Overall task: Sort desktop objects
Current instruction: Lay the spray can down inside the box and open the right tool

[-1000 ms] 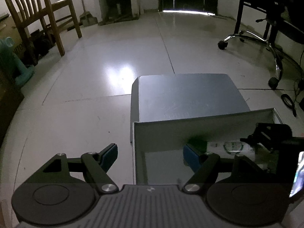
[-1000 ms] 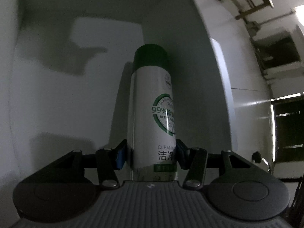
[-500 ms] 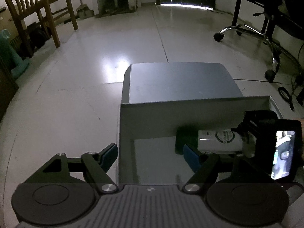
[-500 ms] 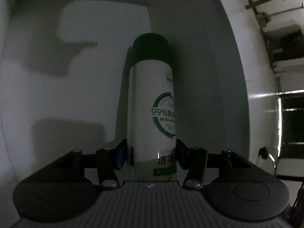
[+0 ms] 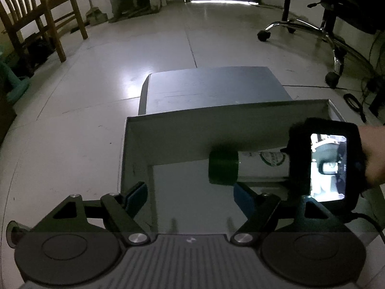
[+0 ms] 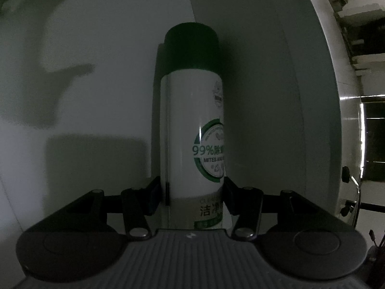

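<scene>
- One white spray can (image 6: 192,130), green-capped, marked "99%" and "MITES AND", is gripped by the right tongs (image 6: 191,192) at frame centre, inside a grey box (image 5: 168,132).
- The left tongs (image 5: 190,196) are spread apart, empty.

Left gripper (image 5: 190,198) sits low in its own view, jaws spread wide, blue fingertips (image 5: 138,193) well apart with nothing between them, pointing forward and slightly down. Right gripper (image 6: 191,192) has its jaws closed in on both sides of a spray can (image 6: 195,125), fingers pressing the lower body of the can, which runs straight out along the finger line. In the left wrist view the right gripper comes in from the right side, with the person's bare right hand (image 5: 371,154) behind it at the edge.
</scene>
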The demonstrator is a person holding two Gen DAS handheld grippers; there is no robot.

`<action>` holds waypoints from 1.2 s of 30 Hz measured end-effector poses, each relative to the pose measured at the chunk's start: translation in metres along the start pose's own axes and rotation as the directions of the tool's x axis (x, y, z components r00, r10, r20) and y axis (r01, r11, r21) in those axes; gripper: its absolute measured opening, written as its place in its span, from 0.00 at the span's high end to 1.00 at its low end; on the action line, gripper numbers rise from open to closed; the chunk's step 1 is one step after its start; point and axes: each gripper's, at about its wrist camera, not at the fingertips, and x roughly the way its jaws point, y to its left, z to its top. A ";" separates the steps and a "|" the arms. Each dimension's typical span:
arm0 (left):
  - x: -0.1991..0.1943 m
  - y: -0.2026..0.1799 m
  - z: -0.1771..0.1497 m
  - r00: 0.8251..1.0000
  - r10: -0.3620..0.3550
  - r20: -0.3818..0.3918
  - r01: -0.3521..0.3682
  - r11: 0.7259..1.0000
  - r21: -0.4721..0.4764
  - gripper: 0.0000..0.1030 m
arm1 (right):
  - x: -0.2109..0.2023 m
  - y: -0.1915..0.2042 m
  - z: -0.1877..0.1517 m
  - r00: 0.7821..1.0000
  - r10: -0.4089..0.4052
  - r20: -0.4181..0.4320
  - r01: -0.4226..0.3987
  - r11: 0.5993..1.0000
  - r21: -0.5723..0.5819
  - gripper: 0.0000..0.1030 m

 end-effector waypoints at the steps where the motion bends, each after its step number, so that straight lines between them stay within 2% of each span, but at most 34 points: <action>1: 0.000 -0.001 0.000 1.000 -0.002 -0.001 0.002 1.000 0.000 0.25 | 0.001 0.000 -0.002 1.000 0.000 -0.004 0.000 1.000 -0.002 0.46; 4: -0.001 -0.002 -0.001 1.000 -0.008 -0.001 0.008 1.000 0.001 0.25 | 0.005 0.000 -0.008 1.000 -0.009 -0.017 0.009 1.000 -0.010 0.46; 5: -0.001 -0.003 -0.002 1.000 -0.009 -0.001 0.009 1.000 0.003 0.25 | 0.006 0.001 -0.010 1.000 -0.015 -0.021 0.015 1.000 -0.014 0.41; 8: -0.001 -0.004 -0.003 1.000 -0.013 -0.001 0.013 1.000 0.007 0.25 | 0.008 0.000 -0.016 0.999 -0.033 -0.025 0.033 0.999 -0.017 0.18; 9: -0.001 -0.004 -0.003 1.000 -0.014 -0.002 0.014 1.000 0.007 0.25 | 0.008 -0.001 -0.018 0.999 -0.037 -0.023 0.037 0.999 -0.010 0.16; 13: -0.001 -0.005 -0.004 1.000 -0.020 -0.004 0.020 1.000 0.007 0.25 | 0.006 -0.006 -0.028 0.999 -0.048 -0.010 0.048 0.999 0.006 0.16; 17: -0.002 -0.006 -0.005 1.000 -0.027 -0.002 0.027 1.000 0.010 0.25 | -0.004 -0.014 -0.052 0.996 -0.084 0.009 0.083 0.995 0.051 0.16; 22: 0.000 -0.008 -0.007 1.000 -0.026 -0.005 0.026 1.000 0.009 0.25 | -0.032 -0.055 -0.091 0.996 -0.064 0.062 0.044 0.960 0.278 0.16; 25: 0.001 -0.008 -0.007 1.000 -0.025 -0.013 0.025 1.000 0.003 0.25 | -0.048 -0.084 -0.112 0.994 -0.027 0.109 -0.023 0.899 0.437 0.16; 29: 0.002 -0.008 -0.006 0.999 -0.026 -0.020 0.026 1.000 -0.007 0.23 | -0.073 -0.104 -0.129 0.982 0.019 0.186 -0.132 0.779 0.613 0.16; 30: 0.002 -0.007 -0.006 0.999 -0.026 -0.020 0.025 1.000 -0.008 0.23 | -0.081 -0.111 -0.130 0.979 0.027 0.202 -0.155 0.743 0.651 0.16; 32: 0.001 -0.007 -0.006 1.000 -0.024 -0.020 0.024 1.000 -0.008 0.23 | -0.103 -0.147 -0.105 0.972 0.064 0.226 -0.212 0.654 0.726 0.16; 35: 0.000 -0.005 -0.006 1.000 -0.023 -0.019 0.023 1.000 -0.008 0.23 | -0.132 -0.139 -0.097 0.944 0.168 0.284 -0.330 0.494 0.804 0.16; 36: 0.000 -0.005 -0.006 1.000 -0.024 -0.019 0.023 1.000 -0.009 0.23 | -0.130 -0.141 -0.092 0.936 0.196 0.293 -0.351 0.460 0.815 0.16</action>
